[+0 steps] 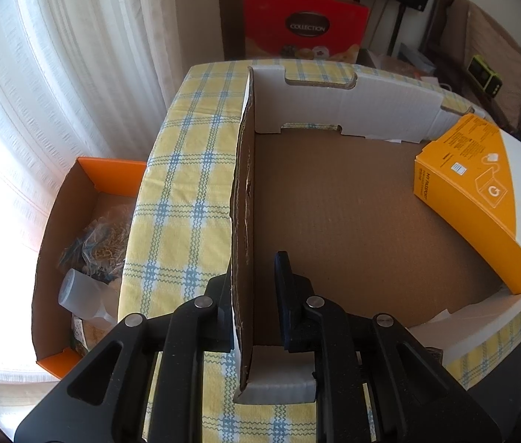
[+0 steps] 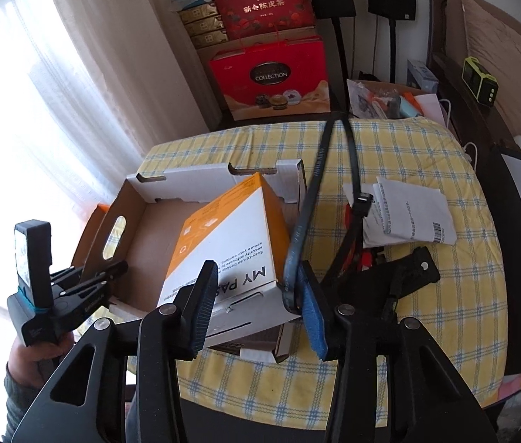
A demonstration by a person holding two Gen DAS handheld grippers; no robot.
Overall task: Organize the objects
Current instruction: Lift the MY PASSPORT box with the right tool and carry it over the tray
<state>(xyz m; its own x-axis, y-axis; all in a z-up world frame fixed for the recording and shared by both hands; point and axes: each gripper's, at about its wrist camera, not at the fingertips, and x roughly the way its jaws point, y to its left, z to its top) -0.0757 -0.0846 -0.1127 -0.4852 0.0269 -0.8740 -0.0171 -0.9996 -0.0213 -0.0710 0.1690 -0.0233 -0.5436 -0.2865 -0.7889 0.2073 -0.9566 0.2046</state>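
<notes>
A shallow cardboard tray (image 1: 334, 199) sits on the yellow checked table (image 1: 183, 192). My left gripper (image 1: 251, 291) straddles the tray's left wall (image 1: 244, 221), jaws apart around it. An orange and white "My Passport" box (image 1: 482, 199) leans on the tray's right side. In the right wrist view the same box (image 2: 231, 243) lies between my right gripper's (image 2: 256, 306) open fingers, not clamped. A black strap (image 2: 312, 199) hangs over the right finger (image 2: 312, 310). My left gripper (image 2: 94, 280) shows at the tray's left wall.
An orange-lined box (image 1: 75, 258) with bags and a bottle stands left of the table. Folded papers (image 2: 408, 214), a black bracket (image 2: 404, 277) and red parts lie on the cloth at right. Red gift boxes (image 2: 271, 77) stand behind. A dark bed frame (image 2: 511, 184) runs along the right.
</notes>
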